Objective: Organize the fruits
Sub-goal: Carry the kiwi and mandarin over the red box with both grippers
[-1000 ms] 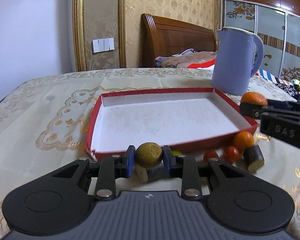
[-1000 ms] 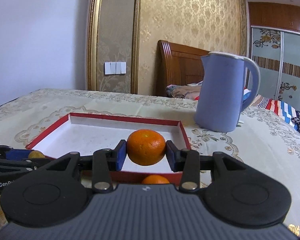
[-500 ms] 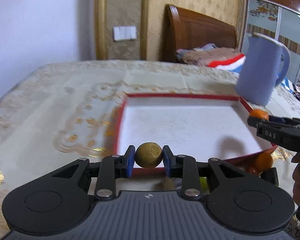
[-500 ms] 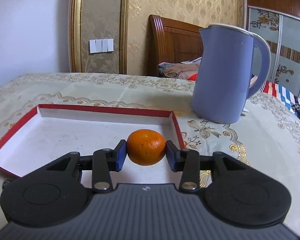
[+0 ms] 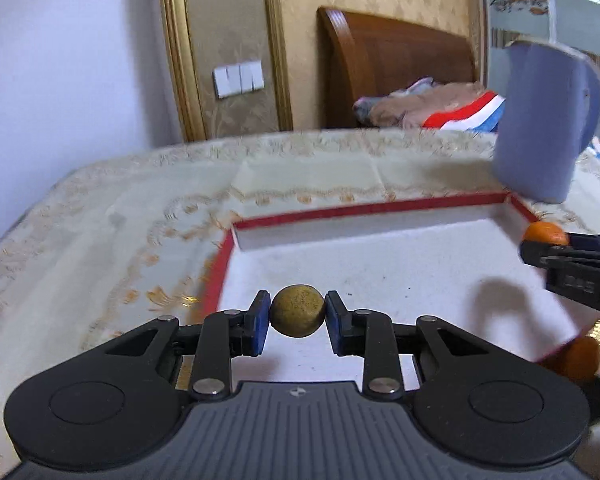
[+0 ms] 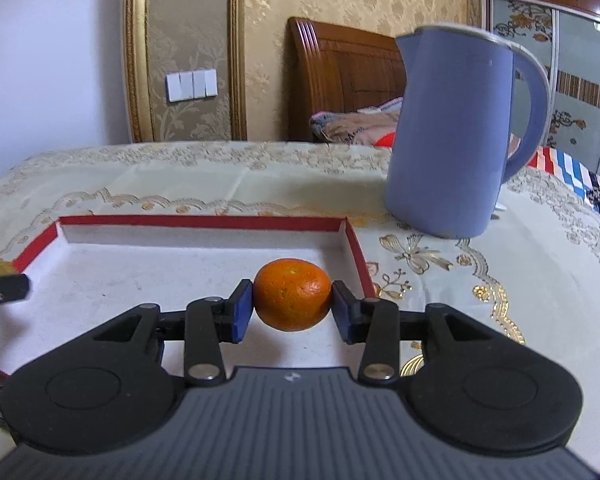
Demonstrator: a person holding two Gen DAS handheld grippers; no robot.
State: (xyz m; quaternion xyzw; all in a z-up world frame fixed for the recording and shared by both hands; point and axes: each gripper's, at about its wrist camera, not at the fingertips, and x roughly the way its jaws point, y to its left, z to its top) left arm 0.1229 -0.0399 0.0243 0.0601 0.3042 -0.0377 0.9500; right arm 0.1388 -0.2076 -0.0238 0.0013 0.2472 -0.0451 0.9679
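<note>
My left gripper point(image 5: 298, 318) is shut on a small round brownish-green fruit point(image 5: 298, 311) and holds it above the near left part of the red-rimmed white tray point(image 5: 364, 209). My right gripper point(image 6: 293, 307) is shut on an orange mandarin point(image 6: 293, 299) above the near right part of the tray point(image 6: 204, 222). The right gripper with the mandarin point(image 5: 544, 232) also shows at the right edge of the left wrist view. The left gripper's fingertip point(image 6: 4, 284) shows at the left edge of the right wrist view.
A tall blue kettle point(image 6: 456, 136) stands on the tablecloth just beyond the tray's far right corner. Another orange fruit point(image 5: 580, 358) lies on the table outside the tray's near right side. A bed headboard point(image 6: 340, 80) is behind the table.
Both grippers have moved forward over the tray with their fruits held. The loose fruits on the table have mostly dropped out of the left wrist view.
</note>
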